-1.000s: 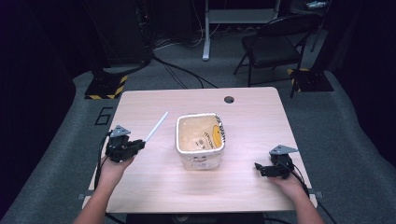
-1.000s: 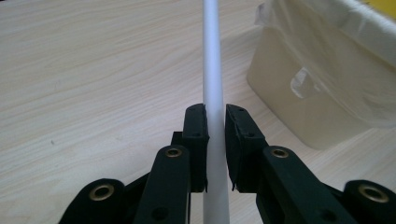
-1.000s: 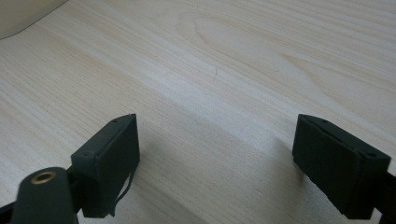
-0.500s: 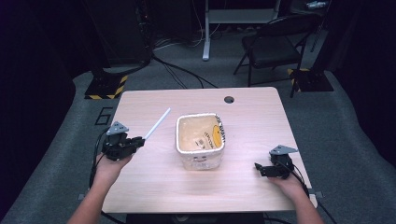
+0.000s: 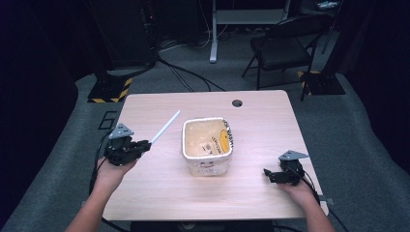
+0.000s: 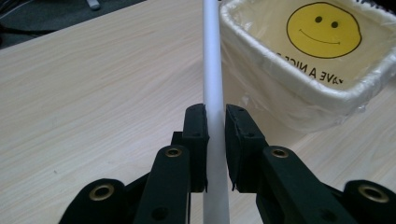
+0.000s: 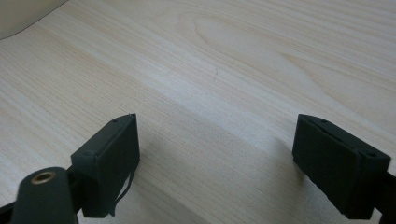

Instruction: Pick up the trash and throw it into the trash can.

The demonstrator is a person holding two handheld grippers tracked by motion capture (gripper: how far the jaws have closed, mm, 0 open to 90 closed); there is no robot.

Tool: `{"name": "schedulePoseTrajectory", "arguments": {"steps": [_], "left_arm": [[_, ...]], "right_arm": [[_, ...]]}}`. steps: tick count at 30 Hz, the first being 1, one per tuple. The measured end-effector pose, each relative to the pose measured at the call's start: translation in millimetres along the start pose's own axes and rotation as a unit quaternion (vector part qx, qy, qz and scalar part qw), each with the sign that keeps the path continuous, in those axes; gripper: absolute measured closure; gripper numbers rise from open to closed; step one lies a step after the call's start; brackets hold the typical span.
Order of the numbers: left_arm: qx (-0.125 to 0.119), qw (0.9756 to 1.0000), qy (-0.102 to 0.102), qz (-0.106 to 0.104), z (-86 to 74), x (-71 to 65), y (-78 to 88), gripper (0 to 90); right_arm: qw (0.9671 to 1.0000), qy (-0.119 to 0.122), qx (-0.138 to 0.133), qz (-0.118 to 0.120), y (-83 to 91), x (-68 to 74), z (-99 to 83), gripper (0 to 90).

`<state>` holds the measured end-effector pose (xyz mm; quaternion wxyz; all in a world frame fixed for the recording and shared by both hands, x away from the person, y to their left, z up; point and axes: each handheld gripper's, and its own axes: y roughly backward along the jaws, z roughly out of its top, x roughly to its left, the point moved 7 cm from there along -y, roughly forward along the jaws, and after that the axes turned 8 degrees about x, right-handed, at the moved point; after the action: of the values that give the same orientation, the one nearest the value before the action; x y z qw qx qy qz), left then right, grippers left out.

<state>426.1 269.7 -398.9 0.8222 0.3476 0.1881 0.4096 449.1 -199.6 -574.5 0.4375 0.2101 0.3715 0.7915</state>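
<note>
My left gripper [image 5: 143, 144] is clamped on a white stick [image 5: 164, 127], both pads pressing its sides near one end; the rest of the stick slants away over the worktop [image 5: 159, 193] toward the far side. In the left gripper view the stick [image 6: 212, 84] runs straight up between my pads, just beside the rim of a white bin [image 6: 299, 93] lined with a clear bag that bears a yellow smiley face [image 6: 323, 23]. The bin [image 5: 208, 166] stands mid-worktop, between my hands. My right gripper [image 5: 266, 173] sits low near the worktop's right edge, jaws spread wide with nothing but bare wood between them.
</note>
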Motion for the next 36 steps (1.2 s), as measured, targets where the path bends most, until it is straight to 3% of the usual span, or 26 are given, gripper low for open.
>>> {"name": "schedulePoseTrajectory", "arguments": {"steps": [17, 36], "left_arm": [[-0.002, 0.9992, -0.029, -0.026, 15.0, -23.7, 6.1, 79.1], [0.021, 0.9954, -0.076, -0.055, 26.3, -55.5, 6.1, 79.0]], "right_arm": [[1.0, 0.001, 0.0, 0.0, 0.0, -0.2, 0.1, 14.1], [1.0, 0.001, 0.0, 0.0, 0.1, -0.2, 0.0, 14.1]]}}
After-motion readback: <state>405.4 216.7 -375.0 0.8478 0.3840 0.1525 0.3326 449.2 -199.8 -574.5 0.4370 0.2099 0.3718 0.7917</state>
